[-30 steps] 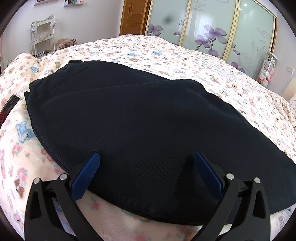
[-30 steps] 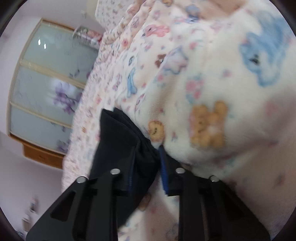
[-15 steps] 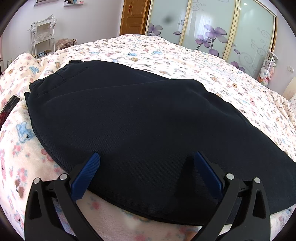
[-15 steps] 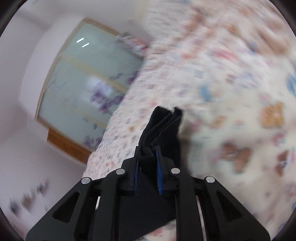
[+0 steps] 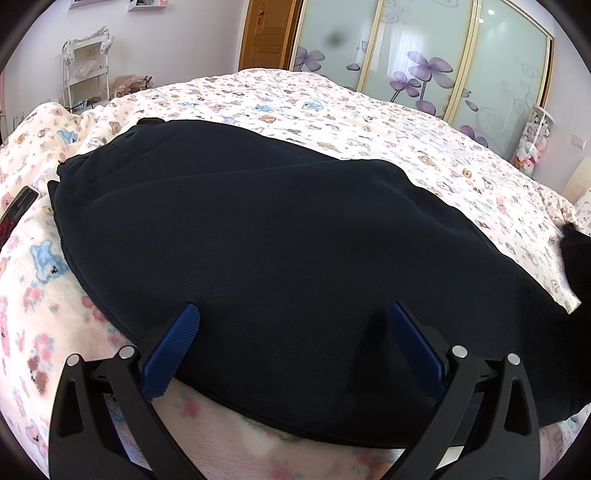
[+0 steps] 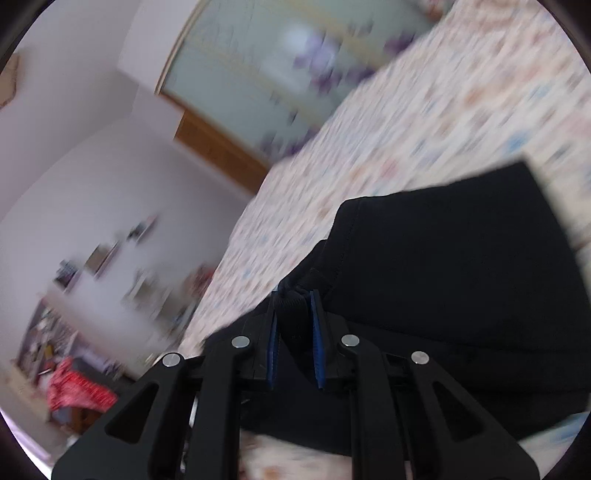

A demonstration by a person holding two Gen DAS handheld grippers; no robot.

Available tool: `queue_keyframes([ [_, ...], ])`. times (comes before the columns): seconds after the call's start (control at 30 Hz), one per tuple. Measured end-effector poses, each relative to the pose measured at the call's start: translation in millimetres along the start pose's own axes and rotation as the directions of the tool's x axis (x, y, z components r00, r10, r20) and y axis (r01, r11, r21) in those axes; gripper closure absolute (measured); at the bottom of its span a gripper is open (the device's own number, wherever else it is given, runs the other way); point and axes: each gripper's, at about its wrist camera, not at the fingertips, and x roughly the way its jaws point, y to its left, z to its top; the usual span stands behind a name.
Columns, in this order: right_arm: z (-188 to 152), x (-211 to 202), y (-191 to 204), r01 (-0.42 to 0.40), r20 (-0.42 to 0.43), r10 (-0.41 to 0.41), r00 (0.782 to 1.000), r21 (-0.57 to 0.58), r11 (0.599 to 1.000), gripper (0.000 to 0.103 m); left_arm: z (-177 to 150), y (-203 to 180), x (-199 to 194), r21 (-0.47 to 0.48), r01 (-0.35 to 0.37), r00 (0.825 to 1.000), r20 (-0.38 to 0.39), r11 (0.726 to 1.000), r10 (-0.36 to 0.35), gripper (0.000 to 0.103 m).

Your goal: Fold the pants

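Left wrist view: a pair of dark navy pants [image 5: 266, 236] lies spread flat across a bed [image 5: 369, 122] covered in a cream blanket printed with small bears and flowers. The waistband end sits at the far left, and the legs run toward the near right, where the cloth passes out of the frame. The left gripper [image 5: 291, 347] hovers low at the near edge of the pants, its jaws spread wide apart. Its blue-padded fingertips [image 5: 171, 347] sit over the dark cloth, one to the left and one to the right, with nothing between them. Whether the tips touch the fabric cannot be told. At the far right edge a separate dark fold of cloth shows above the blanket. Behind the bed stand frosted sliding wardrobe doors [image 5: 424, 55] with purple flower designs, a wooden door [image 5: 264, 33] to their left, and a white shelf rack [image 5: 85, 70] at the far left wall.

Right wrist view: the picture is blurred by motion and tilted. The right gripper [image 6: 295, 332] has its jaws pressed close together, pinching a bunched edge of the pants [image 6: 443, 295] between the blue pads [image 6: 317, 347]. From the pinch the dark fabric spreads to the right and near, raised off the blanket-covered bed [image 6: 443, 110], which stretches away behind it. The wardrobe doors [image 6: 277, 55] appear far off at the top, and a cluttered shelf with a red item shows at the left, too blurred to identify.
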Motion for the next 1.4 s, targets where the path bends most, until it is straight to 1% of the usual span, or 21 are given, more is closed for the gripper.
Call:
queue_keyframes([
  [0.07, -18, 39, 9, -0.024, -0.088, 0.026, 0.996, 0.017, 1.0, 0.087, 0, 1, -1, -0.006, 0.008, 1.0, 0.002, 1.0, -0.008, 0.002],
  [0.13, -42, 84, 11, 0.031, -0.194, -0.029, 0.981, 0.009, 0.999, 0.087, 0, 3, -2, -0.014, 0.018, 1.0, 0.004, 1.0, -0.017, 0.002],
  [0.23, -63, 110, 6, 0.082, -0.269, -0.07, 0.961, 0.035, 0.996, 0.087, 0, 4, -3, -0.024, 0.028, 1.0, 0.007, 0.999, -0.028, 0.002],
  [0.3, -63, 109, 16, 0.075, -0.246, -0.068, 0.967, 0.017, 0.997, 0.087, 0, 5, -4, -0.033, 0.038, 0.999, 0.008, 0.999, -0.037, 0.002],
  [0.4, -55, 103, 42, 0.02, -0.197, -0.033, 0.98, -0.064, 0.998, 0.087, 1, 6, -6, -0.043, 0.047, 0.999, 0.011, 0.998, -0.047, 0.002],
  [0.47, -53, 102, 52, -0.033, -0.182, 0.021, 0.983, -0.061, 0.998, 0.087, 1, 7, -7, -0.059, 0.062, 0.998, 0.016, 0.996, -0.062, 0.002],
  [0.53, -54, 106, 55, -0.114, -0.181, 0.112, 0.977, -0.001, 0.993, 0.087, 2, 11, -9, -0.085, 0.087, 0.996, 0.026, 0.993, -0.085, 0.002],
  [0.57, -55, 111, 59, -0.116, -0.185, 0.11, 0.976, -0.022, 0.993, 0.087, 2, 13, -10, -0.098, 0.099, 0.995, 0.033, 0.99, -0.097, 0.002],
  [0.63, -62, 126, 63, -0.033, -0.254, 0.005, 0.967, -0.106, 0.994, 0.087, 1, 18, -12, -0.126, 0.127, 0.991, 0.047, 0.984, -0.122, 0.002],
  [0.67, -72, 141, 57, 0.025, -0.335, -0.068, 0.94, -0.13, 0.991, 0.083, 1, 20, -14, -0.14, 0.139, 0.99, 0.054, 0.98, -0.133, 0.003],
  [0.73, -80, 150, 39, 0.02, -0.376, -0.036, 0.926, -0.048, 0.999, 0.076, 1, 20, -14, -0.135, 0.128, 0.991, 0.045, 0.983, -0.123, 0.002],
  [0.77, -79, 151, 29, 0.008, -0.397, -0.003, 0.918, 0.013, 1.0, 0.07, 1, 18, -15, -0.129, 0.123, 0.992, 0.05, 0.984, -0.117, 0.002],
  [0.83, -76, 149, 24, -0.005, -0.414, 0.019, 0.91, 0.035, 0.999, 0.06, 1, 17, -20, -0.128, 0.121, 0.991, 0.074, 0.984, -0.112, 0.002],
  [0.9, -72, 144, 25, -0.021, -0.415, 0.033, 0.909, 0.033, 0.999, 0.035, 2, 22, -26, -0.163, 0.122, 0.989, 0.103, 0.979, -0.106, 0.002],
  [1.0, -62, 118, 28, -0.124, -0.329, 0.147, 0.933, 0.09, 0.988, 0.025, 4, 37, -39, -0.235, 0.14, 0.98, 0.172, 0.962, -0.101, 0.002],
  [1.07, -60, 110, 22, -0.155, -0.288, 0.182, 0.94, 0.116, 0.981, 0.017, 5, 49, -52, -0.28, 0.145, 0.965, 0.25, 0.949, -0.073, 0.002],
  [1.1, -59, 112, 18, -0.144, -0.285, 0.179, 0.942, 0.142, 0.979, 0.015, 6, 52, -56, -0.29, 0.141, 0.961, 0.27, 0.947, -0.06, 0.002],
  [1.17, -66, 127, 7, -0.069, -0.347, 0.118, 0.931, 0.15, 0.986, 0.018, 7, 56, -59, -0.3, 0.13, 0.956, 0.291, 0.945, -0.039, 0.002],
  [1.2, -73, 136, 3, -0.026, -0.392, 0.057, 0.918, 0.085, 0.996, 0.022, 7, 56, -59, -0.298, 0.126, 0.957, 0.289, 0.946, -0.036, 0.002],
  [1.33, -80, 125, 25, 0.003, -0.43, -0.033, 0.902, -0.071, 0.997, 0.022, 9, 52, -49, -0.273, 0.134, 0.97, 0.235, 0.953, -0.069, 0.002],
  [1.4, -78, 100, 37, 0.008, -0.407, -0.088, 0.909, -0.195, 0.981, 0.021, 8, 53, -47, -0.269, 0.154, 0.971, 0.22, 0.951, -0.095, 0.002],
])
